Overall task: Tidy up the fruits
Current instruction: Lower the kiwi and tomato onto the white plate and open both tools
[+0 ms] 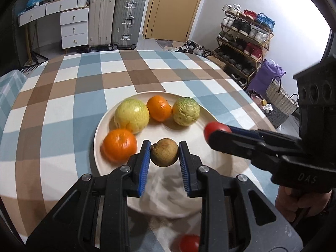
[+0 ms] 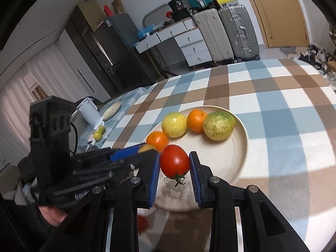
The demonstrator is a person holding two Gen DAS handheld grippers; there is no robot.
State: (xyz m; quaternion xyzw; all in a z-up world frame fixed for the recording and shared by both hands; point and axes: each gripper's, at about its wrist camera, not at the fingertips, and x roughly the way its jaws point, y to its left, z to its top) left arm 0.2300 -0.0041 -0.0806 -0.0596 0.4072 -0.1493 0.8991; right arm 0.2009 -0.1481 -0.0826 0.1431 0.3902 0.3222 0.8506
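Above the round cream plate, our left claw clamps a small brown fruit; our right claw clamps a red tomato.

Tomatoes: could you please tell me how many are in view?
2. One tomato is held between the right jaws over the plate; the other tomato lies on the tablecloth below the left jaws.

A second tomato is cut off by the bottom edge and partly hidden behind the left gripper. In the right wrist view, the brown fruit is mostly hidden behind that gripper's finger. The near orange is blurred.
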